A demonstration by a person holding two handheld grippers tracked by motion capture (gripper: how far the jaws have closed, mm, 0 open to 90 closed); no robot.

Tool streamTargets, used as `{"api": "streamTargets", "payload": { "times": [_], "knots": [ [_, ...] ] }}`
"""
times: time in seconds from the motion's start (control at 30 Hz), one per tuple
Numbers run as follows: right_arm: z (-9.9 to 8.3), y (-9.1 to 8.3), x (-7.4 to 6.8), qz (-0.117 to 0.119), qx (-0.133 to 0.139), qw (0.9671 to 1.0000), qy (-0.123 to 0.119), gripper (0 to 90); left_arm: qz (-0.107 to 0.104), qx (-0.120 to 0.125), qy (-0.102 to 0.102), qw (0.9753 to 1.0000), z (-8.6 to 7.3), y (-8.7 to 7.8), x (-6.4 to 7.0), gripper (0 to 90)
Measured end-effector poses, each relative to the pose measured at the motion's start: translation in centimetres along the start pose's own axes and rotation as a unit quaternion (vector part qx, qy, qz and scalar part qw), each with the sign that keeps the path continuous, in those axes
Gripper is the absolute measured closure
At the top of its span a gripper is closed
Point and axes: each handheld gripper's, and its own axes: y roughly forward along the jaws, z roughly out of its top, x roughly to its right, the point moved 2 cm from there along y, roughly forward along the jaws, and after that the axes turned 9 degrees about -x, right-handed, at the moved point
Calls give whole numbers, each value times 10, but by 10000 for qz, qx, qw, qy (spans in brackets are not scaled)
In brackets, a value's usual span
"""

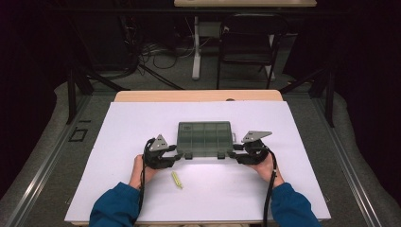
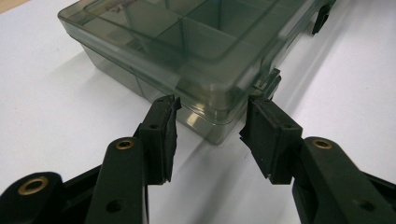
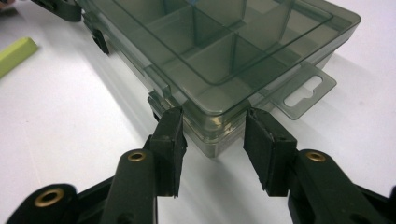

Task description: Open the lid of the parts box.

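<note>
Two grippers close in on one smoky-grey compartment box [image 1: 204, 138], sitting at the centre of the high view on the white table [image 1: 142, 123]. The left gripper [image 1: 176, 154] sits at the box's lower-left corner, the right gripper [image 1: 235, 152] at its lower-right corner. In the left gripper view the fingers [image 2: 163, 135] stand apart, straddling the corner of the box and touching or all but touching its walls, not yet clamped. Same story in the right gripper view: fingers [image 3: 169, 149] spread either side of the corner, beside the clear hang tab [image 3: 303, 91].

The lid lies flat and the dark latches [image 1: 188, 154] along the near edge look fastened, so I'd judge this as early: both corners are lined up, while the squeeze and whatever lifting, shifting or opening follows remain to be done. The compartments look empty through the lid.

Lower centre-left of the high view, a small yellow-green stick [image 1: 177, 179] lies near the left hand, apart from the box. Beyond the table: grey floor, a dark folding chair [image 1: 248, 42] at upper centre, cables, and a black surround.
</note>
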Motion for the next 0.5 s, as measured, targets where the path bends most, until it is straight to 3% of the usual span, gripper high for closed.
{"api": "streamTargets", "payload": {
  "times": [0.3,0.5],
  "knots": [
    [1,-2,-2,-54,35,10000,-30,587,100,135,38,9999,2,-3,1,522],
    [1,-4,-2,-84,86,9999,-18,605,366,196,188,9990,6,-6,6,474]
  ]
}}
